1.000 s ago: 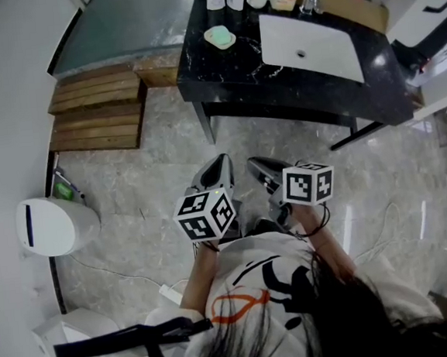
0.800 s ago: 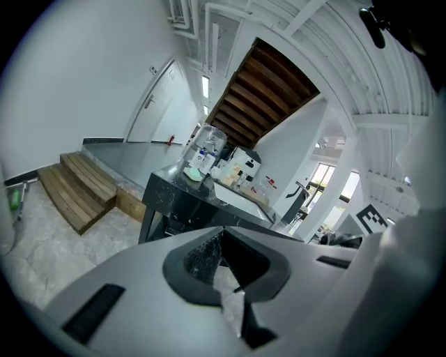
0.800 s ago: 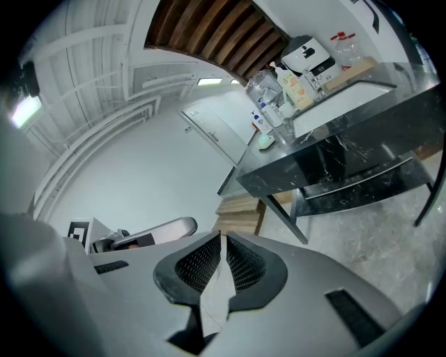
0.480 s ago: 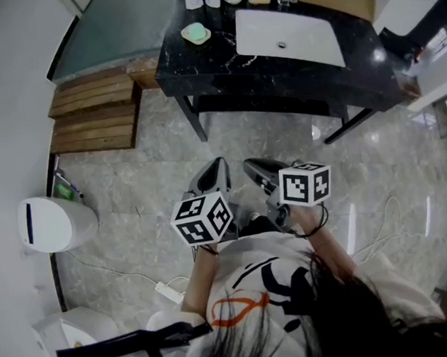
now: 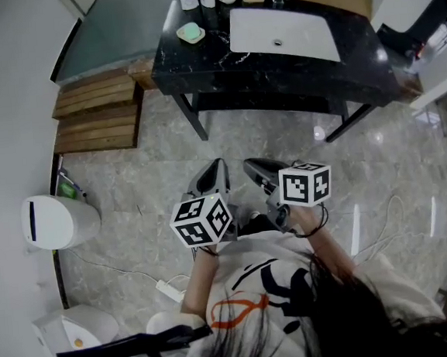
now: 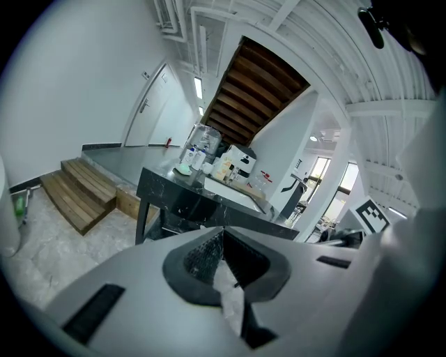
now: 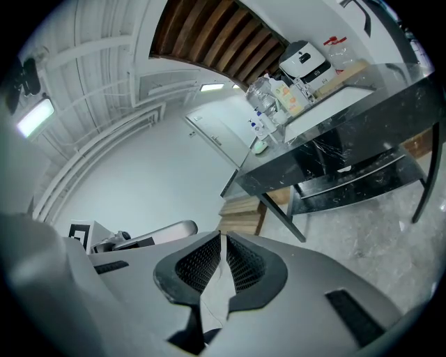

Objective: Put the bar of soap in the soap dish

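Two empty grippers, left gripper (image 5: 219,163) and right gripper (image 5: 252,164), clenched tight, well apart from the soap dish (image 5: 191,34).

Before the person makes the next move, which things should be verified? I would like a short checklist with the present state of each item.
1. Left hand-held gripper empty: ok, jaws together, nothing between them.
2. Right hand-held gripper empty: ok, jaws together, nothing between them.
3. Jaws ready to grasp: not ok, both are shut.
4. Black counter within reach: not ok, open floor lies between it and both grippers.
5. Soap dish found: ok, probably the pale green dish on the counter, beside the sink.
6. Bar of soap found: cannot tell, too small to make out.
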Demonstrator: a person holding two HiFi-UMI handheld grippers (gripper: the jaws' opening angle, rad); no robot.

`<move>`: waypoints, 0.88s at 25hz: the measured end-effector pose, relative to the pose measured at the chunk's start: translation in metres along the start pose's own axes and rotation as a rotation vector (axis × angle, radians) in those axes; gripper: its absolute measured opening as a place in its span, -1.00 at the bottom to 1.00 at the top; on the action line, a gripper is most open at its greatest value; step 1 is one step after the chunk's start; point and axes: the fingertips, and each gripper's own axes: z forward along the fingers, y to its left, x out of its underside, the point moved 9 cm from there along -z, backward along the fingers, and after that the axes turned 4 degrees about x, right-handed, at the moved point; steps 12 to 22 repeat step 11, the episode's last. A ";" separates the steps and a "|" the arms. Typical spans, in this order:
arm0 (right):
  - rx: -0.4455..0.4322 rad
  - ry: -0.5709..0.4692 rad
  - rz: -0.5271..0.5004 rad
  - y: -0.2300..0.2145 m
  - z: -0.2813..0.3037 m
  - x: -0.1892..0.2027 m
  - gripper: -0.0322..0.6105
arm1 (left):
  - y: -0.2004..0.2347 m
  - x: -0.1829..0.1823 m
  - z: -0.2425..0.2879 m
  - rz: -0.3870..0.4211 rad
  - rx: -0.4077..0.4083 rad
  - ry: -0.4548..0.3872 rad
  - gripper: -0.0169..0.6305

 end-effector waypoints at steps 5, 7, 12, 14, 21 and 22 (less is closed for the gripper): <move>-0.014 0.003 0.002 0.000 -0.001 0.001 -0.79 | -0.002 0.003 -0.002 0.004 -0.009 0.000 -0.94; -0.015 0.007 0.001 0.000 0.000 0.002 -0.79 | -0.002 0.003 -0.002 0.004 -0.011 0.000 -0.94; -0.008 0.016 -0.003 -0.003 0.003 0.002 -0.79 | 0.000 0.003 0.000 0.004 -0.010 0.003 -0.94; -0.008 0.016 -0.003 -0.003 0.003 0.002 -0.79 | 0.000 0.003 0.000 0.004 -0.010 0.003 -0.94; -0.008 0.016 -0.003 -0.003 0.003 0.002 -0.79 | 0.000 0.003 0.000 0.004 -0.010 0.003 -0.94; -0.008 0.016 -0.003 -0.003 0.003 0.002 -0.79 | 0.000 0.003 0.000 0.004 -0.010 0.003 -0.94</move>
